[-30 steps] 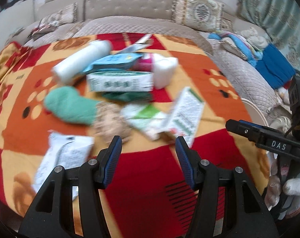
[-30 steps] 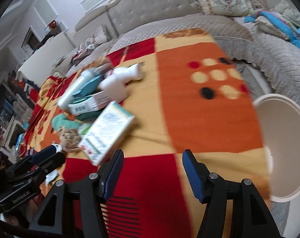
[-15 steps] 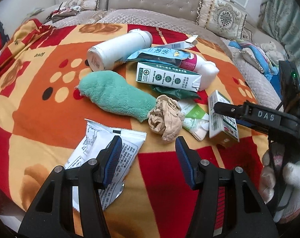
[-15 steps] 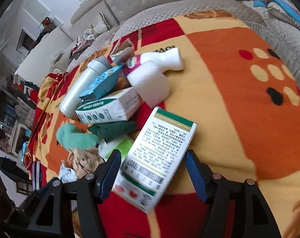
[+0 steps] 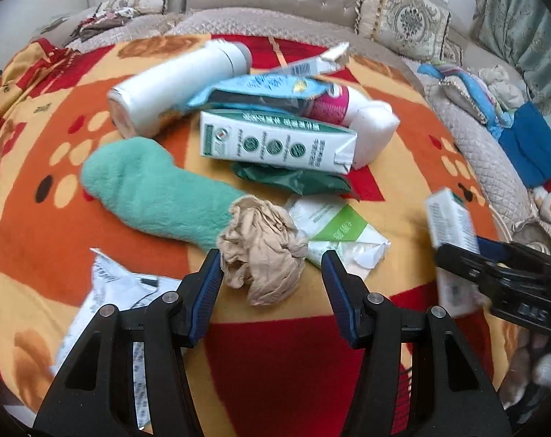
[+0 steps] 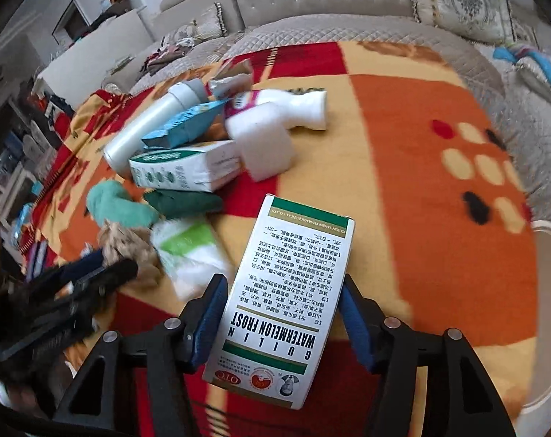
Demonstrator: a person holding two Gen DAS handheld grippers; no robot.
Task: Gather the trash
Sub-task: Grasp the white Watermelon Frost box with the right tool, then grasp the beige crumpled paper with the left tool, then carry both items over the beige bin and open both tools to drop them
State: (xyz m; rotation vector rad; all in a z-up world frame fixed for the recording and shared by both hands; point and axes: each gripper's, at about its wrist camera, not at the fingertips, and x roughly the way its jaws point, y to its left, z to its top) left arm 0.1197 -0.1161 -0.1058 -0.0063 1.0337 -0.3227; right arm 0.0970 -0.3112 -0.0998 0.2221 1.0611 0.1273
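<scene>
The right gripper [image 6: 281, 307] straddled a white-and-green medicine box [image 6: 286, 298] printed "GUILIN WATERMELON FROST" with an "OTC" mark; its blue pads flanked the box's sides, though whether they pressed it or merely stood beside it could not be told. The box lay over the patterned blanket [image 6: 414, 189]. The left gripper [image 5: 272, 280] was spread wide, released, either side of a crumpled beige stocking [image 5: 262, 245]. Behind lay a green sock [image 5: 155, 189], a green-and-white carton [image 5: 275, 142] with Chinese print, and a white bottle [image 5: 177, 80].
</scene>
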